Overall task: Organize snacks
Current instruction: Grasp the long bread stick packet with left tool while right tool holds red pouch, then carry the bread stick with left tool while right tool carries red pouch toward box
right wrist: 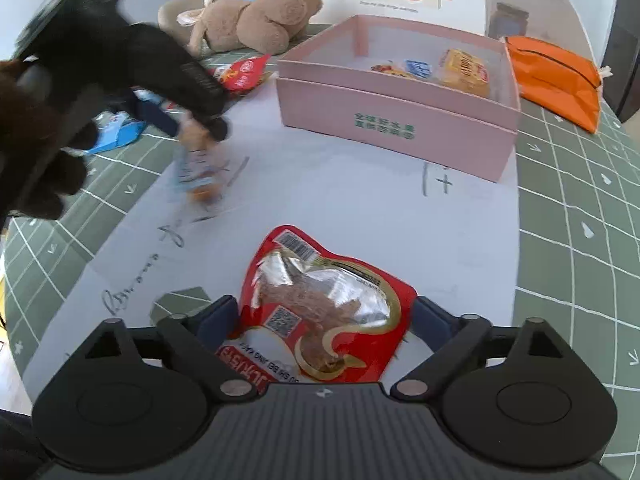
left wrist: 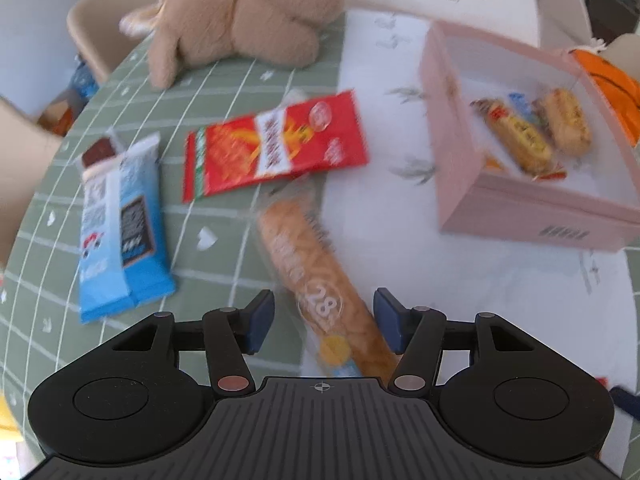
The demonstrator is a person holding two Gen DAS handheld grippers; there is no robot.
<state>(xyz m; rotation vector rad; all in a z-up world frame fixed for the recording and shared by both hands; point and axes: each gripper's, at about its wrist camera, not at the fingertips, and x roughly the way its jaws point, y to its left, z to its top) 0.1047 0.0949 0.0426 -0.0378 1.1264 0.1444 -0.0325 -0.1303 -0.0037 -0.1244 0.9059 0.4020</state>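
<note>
Left wrist view: at the bottom centre the left gripper (left wrist: 324, 322) stands with jaws apart, straddling a long bread stick packet (left wrist: 320, 276) without pinching it, likely lined up for a pick. Beyond lie a blue packet (left wrist: 124, 232) and a red packet (left wrist: 276, 146); the pink box (left wrist: 520, 208), upper right, already holds snacks. Right gripper (right wrist: 324, 320) likewise spreads around a red pouch (right wrist: 320, 304), untouched.
</note>
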